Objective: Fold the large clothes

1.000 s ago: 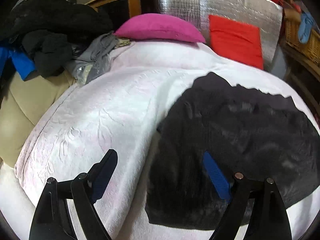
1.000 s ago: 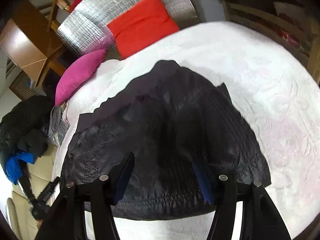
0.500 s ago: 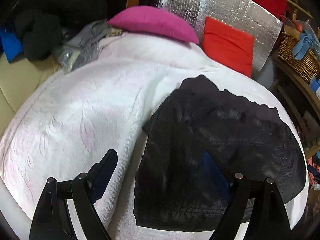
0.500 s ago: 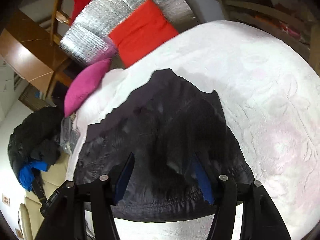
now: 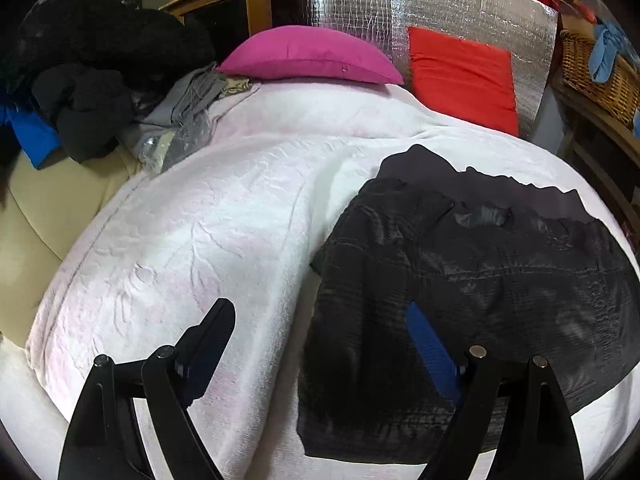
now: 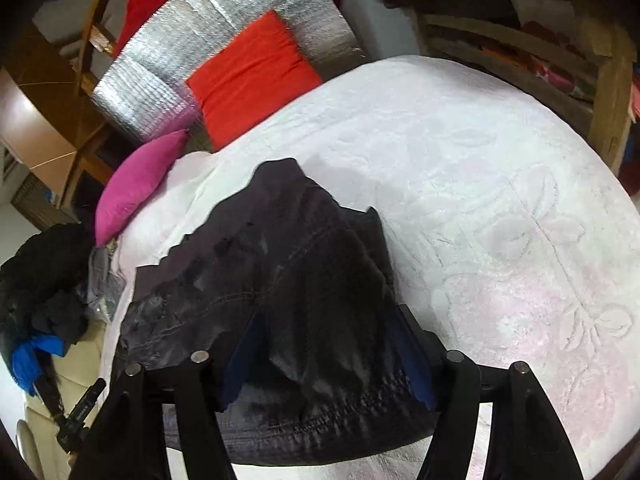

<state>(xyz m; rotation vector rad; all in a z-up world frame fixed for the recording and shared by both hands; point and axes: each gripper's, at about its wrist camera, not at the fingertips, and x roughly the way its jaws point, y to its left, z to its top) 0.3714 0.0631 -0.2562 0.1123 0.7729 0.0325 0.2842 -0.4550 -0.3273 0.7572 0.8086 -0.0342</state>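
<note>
Right gripper (image 6: 326,354) dropped closer onto black garment (image 6: 288,280); left gripper (image 5: 320,344) swung back leftward.

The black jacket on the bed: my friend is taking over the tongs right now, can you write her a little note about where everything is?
Left tongs: open, holding nothing, over the jacket's left edge and the white blanket.
Right tongs: open, holding nothing, low over the jacket's near hem; I cannot tell if they touch it.
The black jacket lies on the blanket, already folded into a smaller shape, with a few wrinkles at the far edge.
More clothes are heaped at the left, near the pink pillow.
Done: first folds, it seems.
Left: probably one more fold, then the pile.
</note>
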